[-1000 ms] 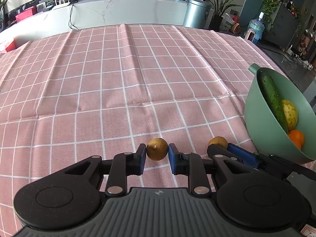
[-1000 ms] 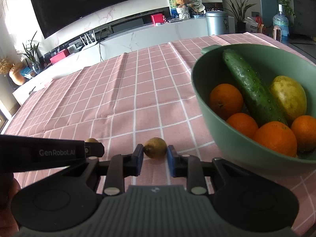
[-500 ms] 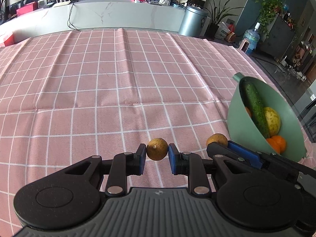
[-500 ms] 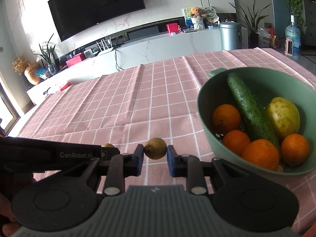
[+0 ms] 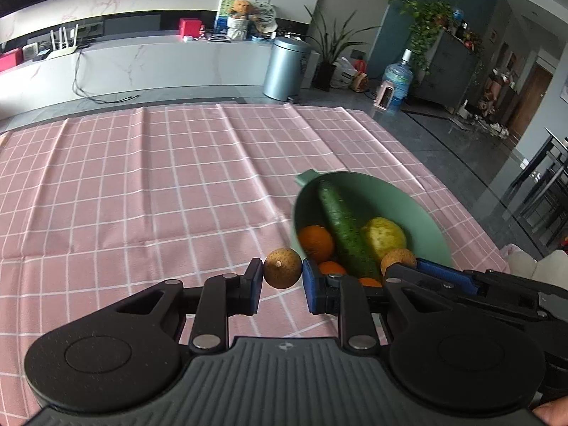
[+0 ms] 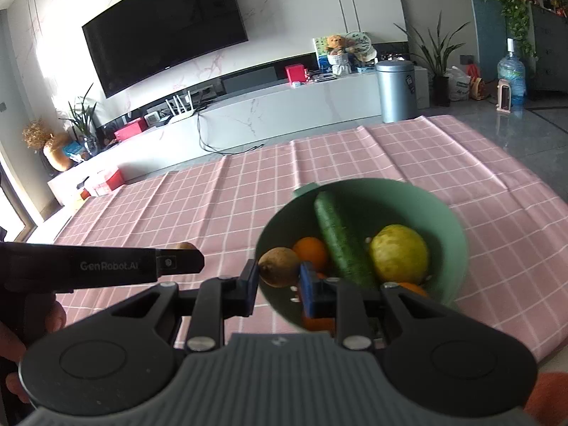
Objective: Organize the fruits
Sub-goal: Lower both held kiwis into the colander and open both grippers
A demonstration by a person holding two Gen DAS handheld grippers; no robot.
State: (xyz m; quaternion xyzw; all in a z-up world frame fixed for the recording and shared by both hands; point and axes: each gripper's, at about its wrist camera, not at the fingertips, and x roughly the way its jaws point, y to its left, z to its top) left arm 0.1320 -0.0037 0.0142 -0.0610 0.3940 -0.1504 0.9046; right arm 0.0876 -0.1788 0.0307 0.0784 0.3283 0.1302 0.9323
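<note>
Left gripper (image 5: pixel 282 274) clamps a brown fruit (image 5: pixel 282 272); right gripper (image 6: pixel 278 272) clamps another (image 6: pixel 278 266), above green bowl (image 6: pixel 451 223).

A home living room: wall television (image 6: pixel 167 32), media console (image 6: pixel 284 110), houseplants (image 5: pixel 422 25).

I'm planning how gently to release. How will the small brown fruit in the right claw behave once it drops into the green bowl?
The small brown fruit looks round and smooth, so it will probably roll downhill after release. The green bowl has sloped walls, likely steering it toward the oranges and cucumber. It looks firm between the right claw pads, so it should take a short drop.
</note>
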